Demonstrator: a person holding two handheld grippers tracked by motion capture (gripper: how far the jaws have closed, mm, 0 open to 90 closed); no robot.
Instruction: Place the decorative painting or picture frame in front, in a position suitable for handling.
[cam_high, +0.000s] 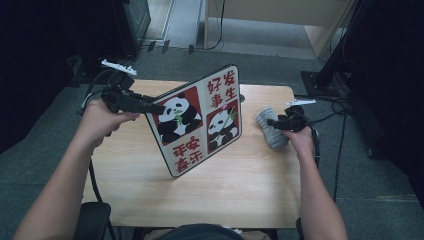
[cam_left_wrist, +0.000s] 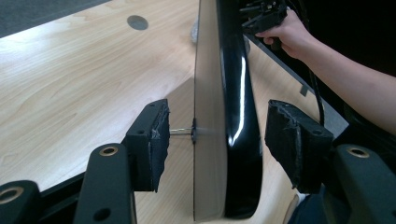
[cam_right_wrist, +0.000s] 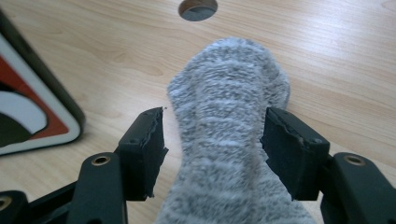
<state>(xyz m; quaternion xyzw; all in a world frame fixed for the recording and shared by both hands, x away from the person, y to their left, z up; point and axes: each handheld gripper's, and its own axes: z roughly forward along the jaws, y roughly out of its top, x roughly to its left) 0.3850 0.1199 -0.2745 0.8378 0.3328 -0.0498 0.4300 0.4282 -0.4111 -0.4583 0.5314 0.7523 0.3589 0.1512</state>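
A: Where's the panda board (cam_high: 200, 120)?

B: Tilted on its near corner mid-table (cam_high: 250, 170), the left gripper (cam_high: 150, 106) at its left edge. In the left gripper view the jaws straddle that edge with gaps either side, so I'd say open, not clamping, though what props the board is hard to tell.

A: How will it handle?

B: Stiff, glossy-backed, probably slippery; grip the edge squarely.

A: And the grey sock (cam_high: 271, 127)?

B: Right of the board, lying flat. The right gripper (cam_right_wrist: 212, 140) brackets it wide, pads barely brushing. It's soft and light, so pinch mid-body.

Tilted panda board (cam_high: 200, 120) mid-table, blocking passage between claws
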